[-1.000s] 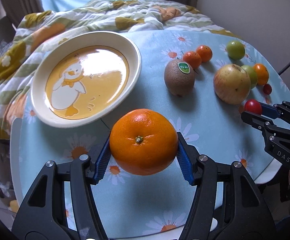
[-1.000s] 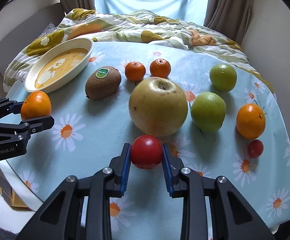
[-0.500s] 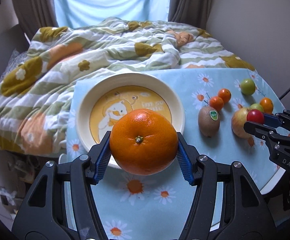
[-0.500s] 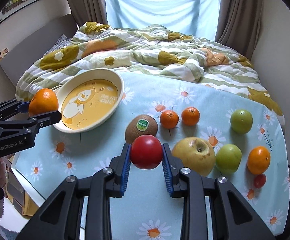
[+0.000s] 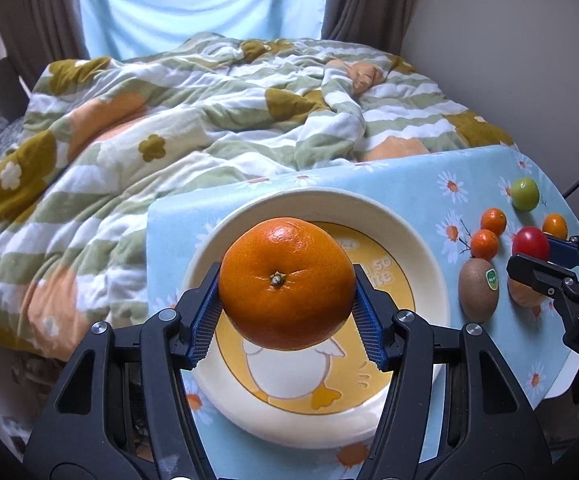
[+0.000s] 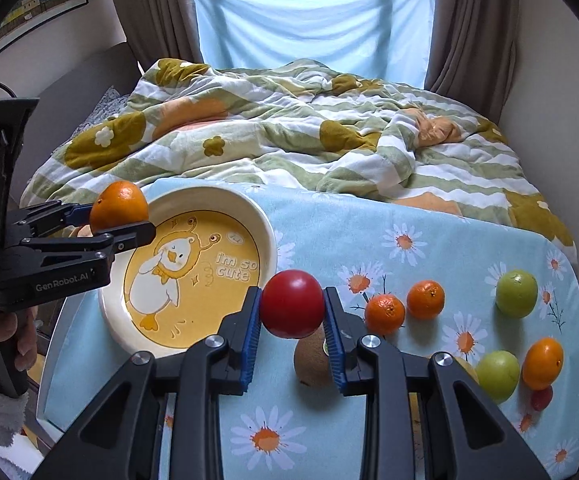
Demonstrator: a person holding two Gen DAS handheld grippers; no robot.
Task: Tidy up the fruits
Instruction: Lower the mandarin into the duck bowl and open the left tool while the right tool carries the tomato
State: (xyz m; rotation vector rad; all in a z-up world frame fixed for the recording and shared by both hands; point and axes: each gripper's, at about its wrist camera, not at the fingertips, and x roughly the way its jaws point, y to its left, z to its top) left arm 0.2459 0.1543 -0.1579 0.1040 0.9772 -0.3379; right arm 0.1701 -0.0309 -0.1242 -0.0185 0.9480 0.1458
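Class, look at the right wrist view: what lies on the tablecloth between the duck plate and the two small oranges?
Only bare daisy-print tablecloth lies between the plate and the two small oranges; the right wrist view shows it.

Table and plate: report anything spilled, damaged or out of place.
Nothing stands out. The plate sits flat and empty, loose fruit like the kiwi rests on the tablecloth, and each gripper cleanly holds its fruit: orange left, tomato right.

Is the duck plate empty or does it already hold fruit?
Empty. The plate shows its whole duck print bare; the orange is clamped in the left gripper above it.
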